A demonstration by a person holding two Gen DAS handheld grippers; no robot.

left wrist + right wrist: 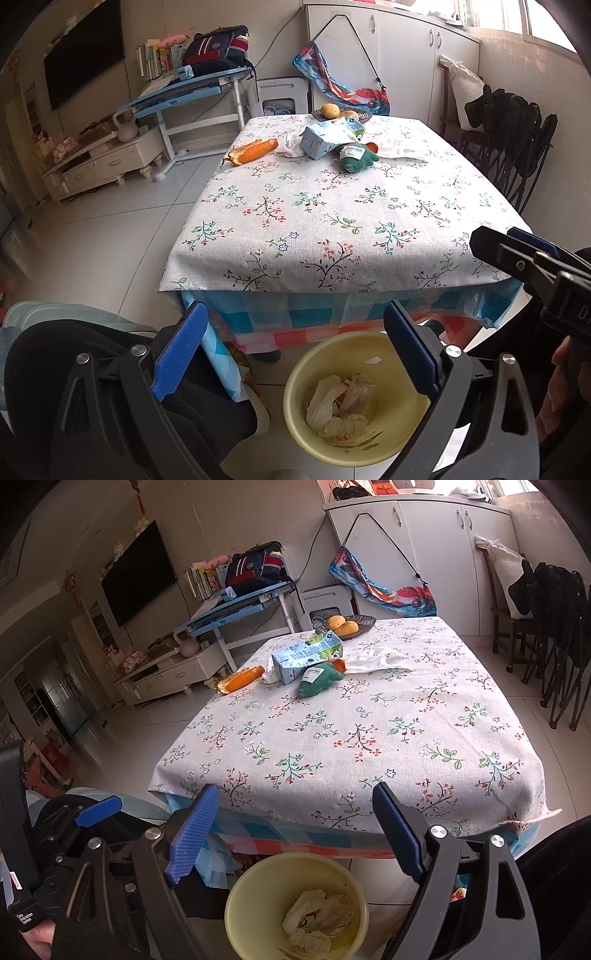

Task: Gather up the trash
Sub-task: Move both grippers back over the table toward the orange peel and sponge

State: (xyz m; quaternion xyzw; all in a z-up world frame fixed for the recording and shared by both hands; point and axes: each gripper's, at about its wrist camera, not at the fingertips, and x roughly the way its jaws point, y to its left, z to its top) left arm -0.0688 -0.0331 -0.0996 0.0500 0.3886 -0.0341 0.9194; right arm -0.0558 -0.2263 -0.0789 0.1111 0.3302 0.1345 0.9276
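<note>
A yellow bin stands on the floor at the table's near edge and holds crumpled wrappers. Hovering over it, my left gripper is open and empty. My right gripper is beside it, also open with nothing between its fingers. At the far end of the flowered tablecloth lie an orange peel, a light blue carton, a white tissue, a green plush thing and a white wrapper.
A basket of mangoes sits at the table's far edge. Dark chairs stand to the right. A blue desk with a backpack and a low TV cabinet stand at left, white cupboards behind. A dark-clad knee is lower left.
</note>
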